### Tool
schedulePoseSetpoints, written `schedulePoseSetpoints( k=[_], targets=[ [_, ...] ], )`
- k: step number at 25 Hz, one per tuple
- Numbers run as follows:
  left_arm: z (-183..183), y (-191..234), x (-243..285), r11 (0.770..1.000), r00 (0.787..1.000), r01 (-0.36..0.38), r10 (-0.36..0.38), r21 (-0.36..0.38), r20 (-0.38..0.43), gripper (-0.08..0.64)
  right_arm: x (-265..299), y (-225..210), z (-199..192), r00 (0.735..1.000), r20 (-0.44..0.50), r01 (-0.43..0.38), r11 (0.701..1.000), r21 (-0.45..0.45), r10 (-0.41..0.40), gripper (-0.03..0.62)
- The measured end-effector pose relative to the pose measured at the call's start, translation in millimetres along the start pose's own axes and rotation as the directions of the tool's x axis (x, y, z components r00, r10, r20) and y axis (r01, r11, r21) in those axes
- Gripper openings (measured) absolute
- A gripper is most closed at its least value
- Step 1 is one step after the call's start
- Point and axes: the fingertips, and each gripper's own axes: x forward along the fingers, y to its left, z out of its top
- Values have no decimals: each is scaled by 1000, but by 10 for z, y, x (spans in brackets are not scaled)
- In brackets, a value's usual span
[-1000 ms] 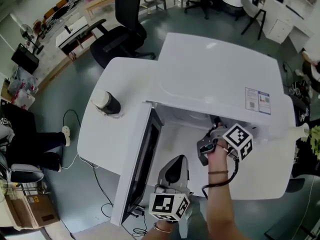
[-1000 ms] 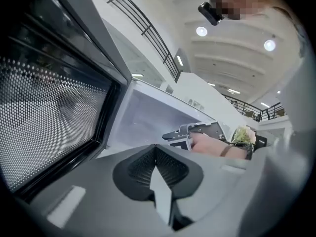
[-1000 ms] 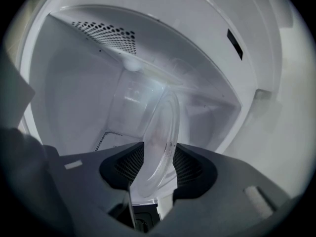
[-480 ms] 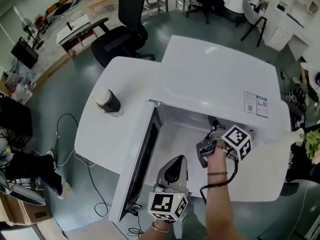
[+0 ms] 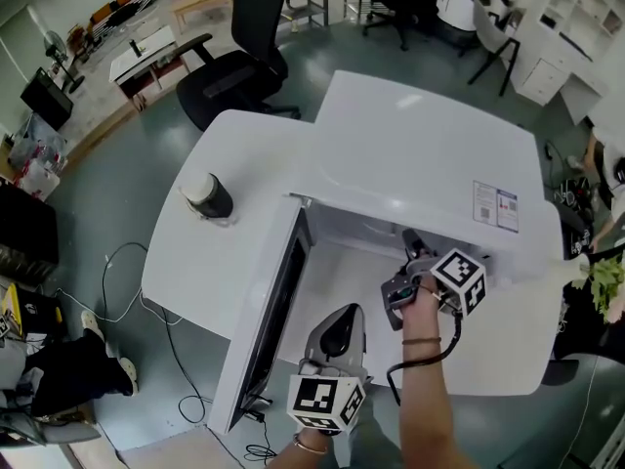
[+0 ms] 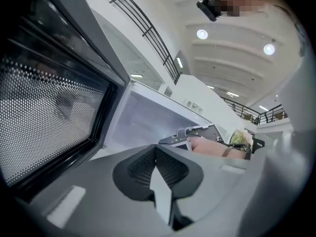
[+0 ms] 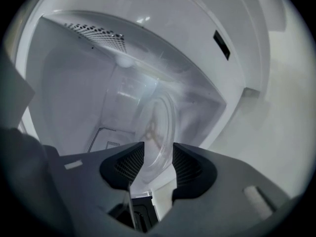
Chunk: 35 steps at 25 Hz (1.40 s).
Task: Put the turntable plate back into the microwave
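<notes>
Right hand-held gripper (image 7: 158, 157) clamps the turntable plate (image 7: 160, 122) inside the microwave (image 5: 420, 145); left hand-held gripper (image 6: 157, 164), closed empty, beside open door (image 5: 266, 330).

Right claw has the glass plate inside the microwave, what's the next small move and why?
Probably ease the right claw lower until the glass plate lies flat: it's gripped by its rim, already inside the microwave, seemingly not yet seated.

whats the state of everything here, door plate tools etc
microwave door: open
turntable plate: inside the cavity, gripped by its rim
right tool: shut on the turntable plate
left tool: shut, empty
dark container: upright, white top on
</notes>
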Motion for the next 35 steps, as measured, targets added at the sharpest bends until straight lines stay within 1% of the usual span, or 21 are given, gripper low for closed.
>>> schedulePoseSetpoints(
  k=[3, 7, 11, 14, 20, 23, 25, 27, 29, 32, 34, 35],
  targets=[
    [10, 7, -13, 1000, 1000, -3, 3, 3, 2, -2, -32, 1, 0, 1000, 6, -8, 1000, -19, 9, 163],
    [19, 46, -55, 1000, 1000, -19, 19, -1, 5, -2, -83, 108, 28, 999, 12, -31, 998, -52, 31, 163],
    [58, 29, -99, 1000, 1000, -23, 23, -1, 13, -2, -152, 184, 27, 999, 11, -36, 996, -82, 37, 163],
    [96, -5, -133, 1000, 999, -24, 24, 4, 22, -2, -219, 213, -46, 999, -6, -34, 991, -128, 33, 163],
    [186, -78, -249, 999, 999, -33, 33, 17, 33, -2, -459, 237, -271, 998, -58, -29, 965, -262, 14, 163],
    [238, -120, -318, 999, 999, -41, 39, 31, 36, -2, -623, 280, -360, 997, -82, -37, 936, -350, 9, 163],
    [274, -142, -365, 998, 998, -47, 45, 41, 35, -2, -762, 350, -408, 996, -92, -53, 905, -421, 16, 163],
    [312, -163, -408, 997, 998, -53, 51, 53, 32, -2, -924, 458, -437, 995, -94, -82, 858, -507, 40, 162],
    [356, -185, -450, 996, 998, -57, 55, 69, 31, -2, -1100, 582, -454, 993, -91, -111, 788, -605, 70, 161],
    [427, -261, -503, 994, 998, -58, 56, 89, 31, -2, -1388, 765, -478, 989, -91, -144, 672, -727, 113, 159],
    [482, -330, -521, 993, 998, -55, 52, 101, 33, -2, -1574, 856, -473, 988, -83, -147, 607, -781, 132, 153],
    [518, -367, -526, 993, 998, -52, 48, 108, 35, -2, -1665, 893, -459, 987, -72, -141, 581, -802, 140, 149]
  ],
)
